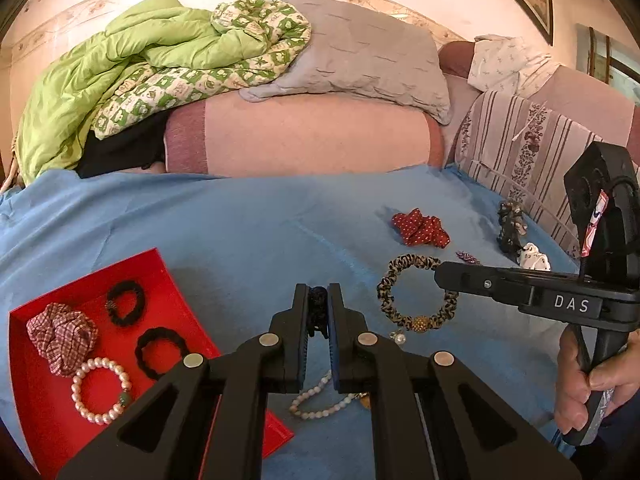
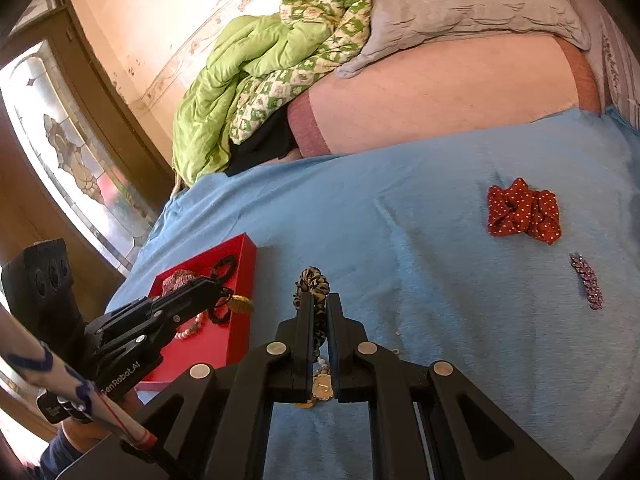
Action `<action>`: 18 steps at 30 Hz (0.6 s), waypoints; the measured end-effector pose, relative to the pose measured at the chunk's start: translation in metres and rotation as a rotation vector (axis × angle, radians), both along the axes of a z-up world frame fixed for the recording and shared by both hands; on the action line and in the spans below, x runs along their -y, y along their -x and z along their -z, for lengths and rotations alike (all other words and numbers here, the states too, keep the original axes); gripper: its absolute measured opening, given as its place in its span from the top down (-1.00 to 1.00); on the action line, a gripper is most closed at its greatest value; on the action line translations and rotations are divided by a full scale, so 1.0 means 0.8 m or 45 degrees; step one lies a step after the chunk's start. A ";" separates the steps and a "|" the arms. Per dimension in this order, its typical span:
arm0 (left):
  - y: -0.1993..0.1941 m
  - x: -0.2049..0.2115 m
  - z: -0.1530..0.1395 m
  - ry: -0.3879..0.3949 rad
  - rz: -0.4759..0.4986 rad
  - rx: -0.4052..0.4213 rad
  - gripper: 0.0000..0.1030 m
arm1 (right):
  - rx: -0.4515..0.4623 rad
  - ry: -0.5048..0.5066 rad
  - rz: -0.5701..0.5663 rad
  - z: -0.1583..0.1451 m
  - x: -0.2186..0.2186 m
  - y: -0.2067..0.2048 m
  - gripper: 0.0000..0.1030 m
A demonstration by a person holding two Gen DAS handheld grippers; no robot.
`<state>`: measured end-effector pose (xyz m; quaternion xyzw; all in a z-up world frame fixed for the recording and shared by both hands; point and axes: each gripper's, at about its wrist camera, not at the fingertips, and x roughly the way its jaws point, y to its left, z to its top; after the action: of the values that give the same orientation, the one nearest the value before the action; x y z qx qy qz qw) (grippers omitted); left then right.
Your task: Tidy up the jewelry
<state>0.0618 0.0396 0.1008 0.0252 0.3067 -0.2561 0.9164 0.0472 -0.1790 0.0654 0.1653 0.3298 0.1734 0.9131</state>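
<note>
L gripper [image 1: 319, 308] clamps black hair tie [image 1: 318, 306], R gripper [image 2: 319, 312] pinches leopard scrunchie [image 2: 312, 284], blue bedsheet [image 1: 248, 224].

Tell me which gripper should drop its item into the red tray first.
Left. The left gripper, shut on a dark hair tie, sits right beside the red tray. The right gripper, shut on the leopard scrunchie, is farther away.

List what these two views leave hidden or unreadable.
- Left wrist: the dark item in the left gripper is mostly covered by its fingers; type unclear.
- Left wrist: the loose pearl strand runs under the gripper body.
- Right wrist: the gold pendant is half hidden by the right gripper, shut on the leopard scrunchie.
- Right wrist: the red tray is blocked by the left gripper.
</note>
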 end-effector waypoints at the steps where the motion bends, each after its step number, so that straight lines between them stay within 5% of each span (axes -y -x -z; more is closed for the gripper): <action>1: 0.001 -0.003 -0.001 0.000 -0.003 0.001 0.84 | 0.009 0.009 -0.005 -0.001 -0.003 0.001 0.87; 18: 0.015 -0.126 -0.020 0.031 -0.202 0.024 0.84 | 0.051 0.011 -0.110 -0.006 -0.068 0.012 0.87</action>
<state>0.0497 0.1406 0.1170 -0.0078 0.2961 -0.1863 0.9368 0.0376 -0.1244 0.0703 0.1436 0.3189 0.2144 0.9120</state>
